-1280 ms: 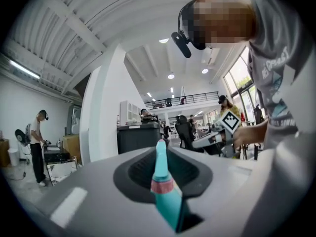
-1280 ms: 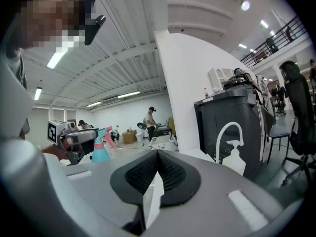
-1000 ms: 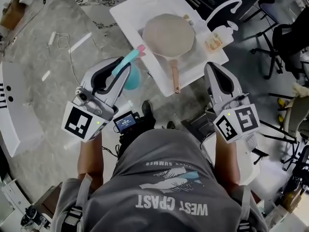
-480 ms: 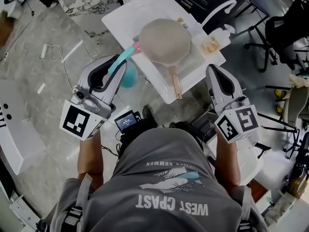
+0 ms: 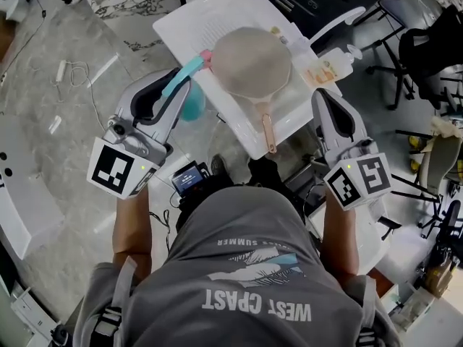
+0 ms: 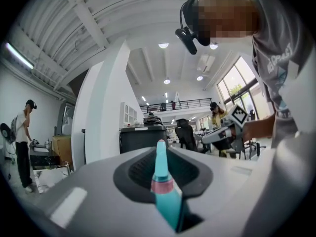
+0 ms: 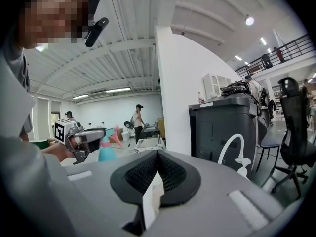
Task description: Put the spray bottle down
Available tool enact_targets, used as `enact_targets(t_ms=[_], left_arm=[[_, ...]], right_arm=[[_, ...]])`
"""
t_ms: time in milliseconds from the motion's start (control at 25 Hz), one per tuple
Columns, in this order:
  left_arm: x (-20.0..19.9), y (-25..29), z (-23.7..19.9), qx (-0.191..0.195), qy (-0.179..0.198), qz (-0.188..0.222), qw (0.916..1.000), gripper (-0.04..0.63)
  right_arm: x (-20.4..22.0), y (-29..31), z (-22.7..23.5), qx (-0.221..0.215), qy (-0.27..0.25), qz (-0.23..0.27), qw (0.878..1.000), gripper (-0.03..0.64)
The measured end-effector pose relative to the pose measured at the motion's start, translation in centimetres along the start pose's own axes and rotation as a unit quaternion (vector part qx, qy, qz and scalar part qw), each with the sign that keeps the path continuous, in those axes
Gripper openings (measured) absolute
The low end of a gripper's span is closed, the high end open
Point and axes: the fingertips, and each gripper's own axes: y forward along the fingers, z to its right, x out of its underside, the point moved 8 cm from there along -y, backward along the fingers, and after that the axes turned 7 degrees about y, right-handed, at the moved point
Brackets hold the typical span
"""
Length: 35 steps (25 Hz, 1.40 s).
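In the head view my left gripper (image 5: 177, 89) is shut on a teal spray bottle (image 5: 194, 107) with a pink nozzle, held just off the near left edge of a white counter (image 5: 188, 20). Seen along the left jaws, the spray bottle (image 6: 165, 191) has its neck pinched between them, tip upward. My right gripper (image 5: 327, 98) hovers by the counter's right corner. Its jaws are shut on a thin white sheet (image 7: 150, 204) that stands up in the seam. The bottle (image 7: 106, 149) shows far left in the right gripper view.
A beige pan (image 5: 249, 60) with a pinkish handle lies on the counter. A white faucet (image 5: 340, 16) and a soap dispenser (image 5: 340, 60) stand at its right end. Office chairs (image 5: 430, 49) crowd the right; cables (image 5: 69, 71) lie on the floor at left. People stand in the background.
Both grippers have drifted forward toward the counter. The spray bottle, still held, now sits closer to the counter's near left edge.
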Motion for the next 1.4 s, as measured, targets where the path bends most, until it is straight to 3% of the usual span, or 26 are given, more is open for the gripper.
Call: enact_targets(t_ms=[480, 920, 1400], left_arm=[[2.1, 3.1, -2.8, -0.045, 0.0, -0.04, 0.9982, 0.063], [2.3, 6.6, -4.1, -0.054, 0.001, -0.046, 0.9975, 0.063], [5.3, 11.5, -5.8, -0.057, -0.011, -0.063, 0.9963, 0.063]], right_arm=[[-1.3, 5.4, 2.4, -0.055, -0.001, -0.011, 0.998, 0.002], [-2.1, 7.5, 5.2, -0.066, 0.006, -0.023, 0.998, 0.002], [-1.0, 10.1, 8.6, -0.069, 0.025, -0.042, 0.996, 0.002]])
